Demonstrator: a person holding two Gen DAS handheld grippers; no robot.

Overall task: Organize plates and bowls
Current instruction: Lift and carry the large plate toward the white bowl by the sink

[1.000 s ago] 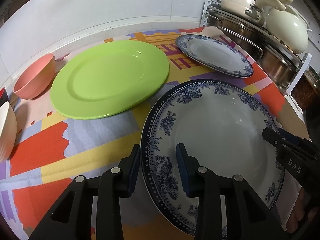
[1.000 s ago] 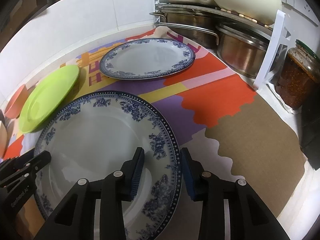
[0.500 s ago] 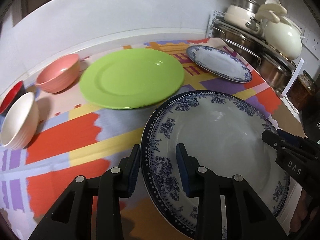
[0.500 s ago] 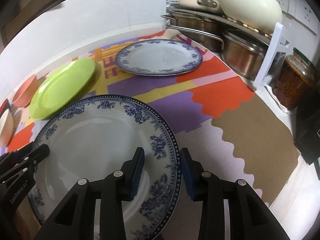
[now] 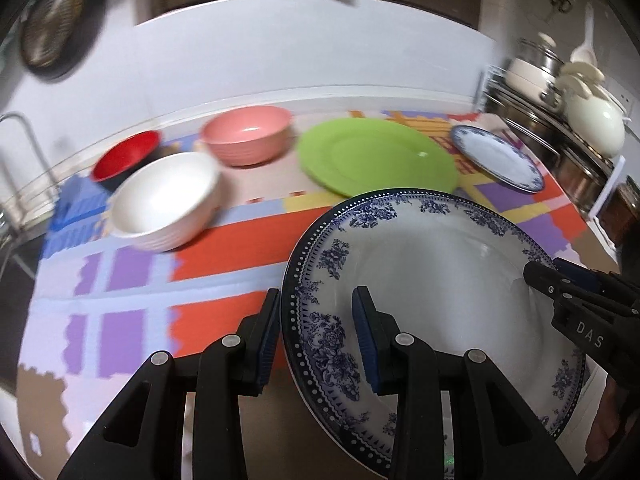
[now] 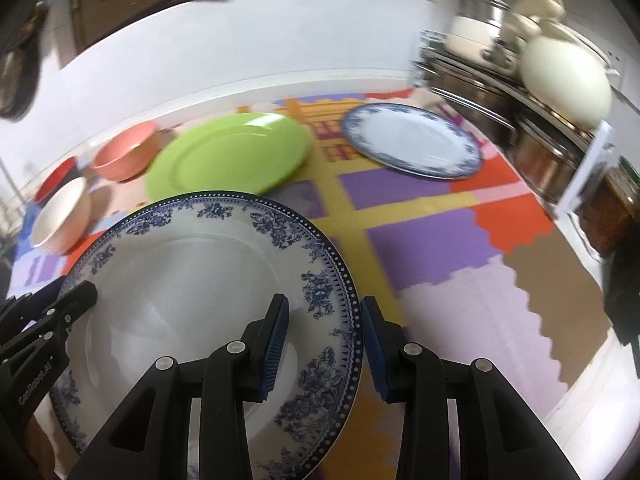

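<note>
Large blue-patterned plate (image 5: 440, 280) held at opposite rims by both grippers above the patterned mat (image 5: 240, 240)

In the left wrist view, the left gripper (image 5: 316, 340) is seen closed down onto the plate's left rim, one pad on either face, while the right gripper (image 5: 560, 280) is clamped on the far right rim; behind, towards the worktop's back edge, a white bowl (image 5: 164, 200), a red bowl (image 5: 126, 156), a pink bowl (image 5: 246, 134), a green plate (image 5: 376, 156) and a smaller blue plate (image 5: 498, 158) are set out on the mat. In the right wrist view, the right gripper (image 6: 324, 348) is seen gripping the plate's (image 6: 200, 280) right rim, the left gripper (image 6: 76, 296) its opposite rim; a pot rack (image 6: 520, 112) is seen at the back right corner
</note>
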